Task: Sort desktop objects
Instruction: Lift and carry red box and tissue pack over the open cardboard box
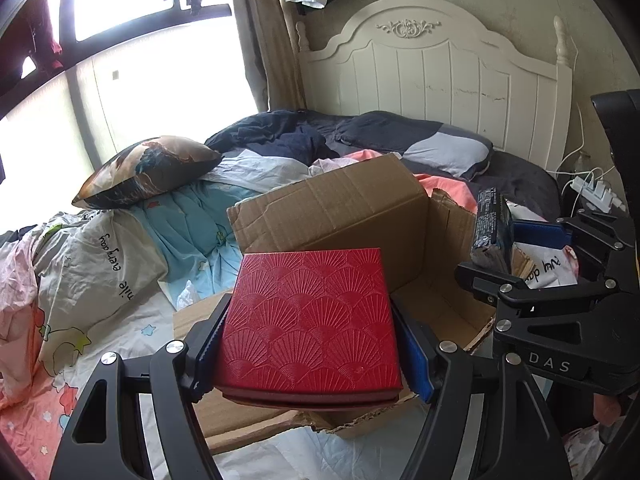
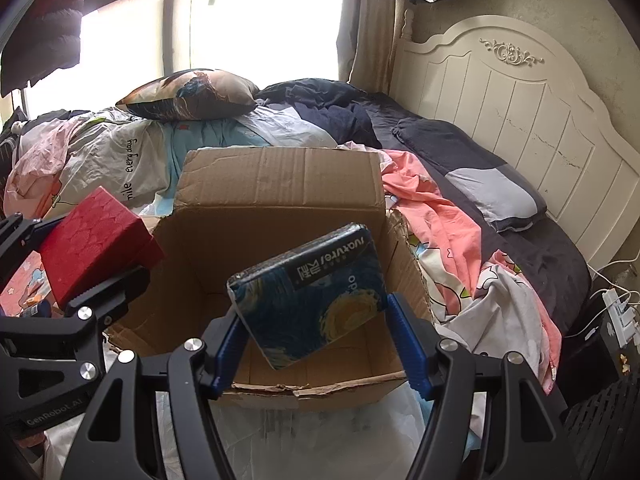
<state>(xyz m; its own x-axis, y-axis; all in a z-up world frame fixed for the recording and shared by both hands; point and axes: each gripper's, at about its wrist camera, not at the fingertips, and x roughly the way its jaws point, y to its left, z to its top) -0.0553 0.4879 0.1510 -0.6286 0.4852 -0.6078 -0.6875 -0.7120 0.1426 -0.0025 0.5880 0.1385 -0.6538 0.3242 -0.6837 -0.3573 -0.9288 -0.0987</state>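
A red box (image 1: 308, 324) with a fan pattern is clamped between the jaws of the left gripper (image 1: 308, 344), above the left rim of an open cardboard box (image 2: 276, 200) on the bed (image 2: 540, 248). A blue painted packet (image 2: 312, 296) is squeezed by the right gripper (image 2: 316, 340), tilted, over the box opening.

Blown-out window (image 1: 160, 60) backlights; fisheye edges bend, corners perhaps vignetted.
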